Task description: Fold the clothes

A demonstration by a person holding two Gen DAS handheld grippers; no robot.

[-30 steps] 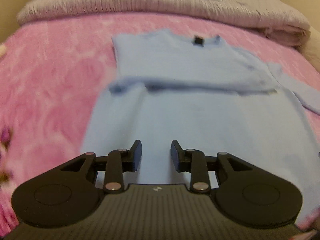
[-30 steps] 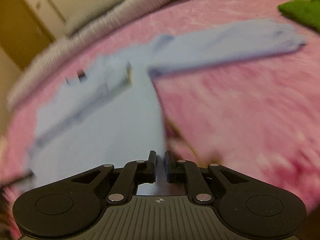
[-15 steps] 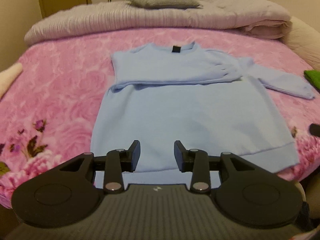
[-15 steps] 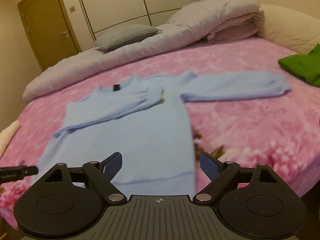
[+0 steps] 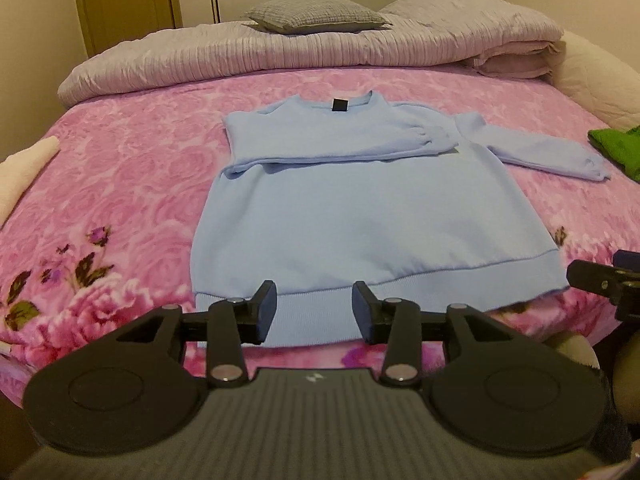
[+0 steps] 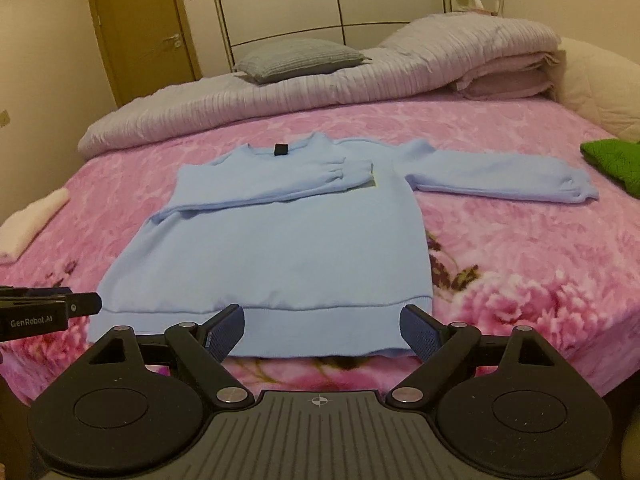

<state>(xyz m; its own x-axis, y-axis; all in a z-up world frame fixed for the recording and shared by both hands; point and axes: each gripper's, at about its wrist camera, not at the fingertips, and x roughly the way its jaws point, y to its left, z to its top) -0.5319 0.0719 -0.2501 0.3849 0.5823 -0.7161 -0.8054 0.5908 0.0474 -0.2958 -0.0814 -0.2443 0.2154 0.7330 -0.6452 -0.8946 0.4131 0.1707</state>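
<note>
Since a second ago both tongs have pulled back from the sweater (image 5: 360, 216) toward the foot of the bed (image 5: 120, 168); the whole garment is now in view from each wrist, where before only part of it filled the frames. The right tongs (image 6: 323, 330), then nearly shut, now stand wide with nothing between them. The left tongs (image 5: 314, 312) are opening, partly spread, also empty; the hem shows through the gap but lies below on the bed, apart from the pads.

Sweater: light blue, flat on the pink floral bed, collar at 12 o'clock, hem at 6 o'clock at the near edge. Black tag (image 5: 339, 105) at the neck. One sleeve (image 6: 280, 184) is folded across the chest, cuff toward 3 o'clock. The other sleeve (image 6: 500, 178) lies stretched out to 3 o'clock on the bedspread, its cuff near a green cloth (image 6: 612, 160) but apart from it.

At 12 o'clock beyond the collar: a rolled grey quilt (image 5: 280, 56) with a grey pillow (image 5: 316, 14) on top. At 9 o'clock: a pale folded towel (image 6: 32, 220) at the bed's edge.

In the left view the right tongs' tip shows at 3 o'clock; in the right view the left tongs' side shows at 9 o'clock.
</note>
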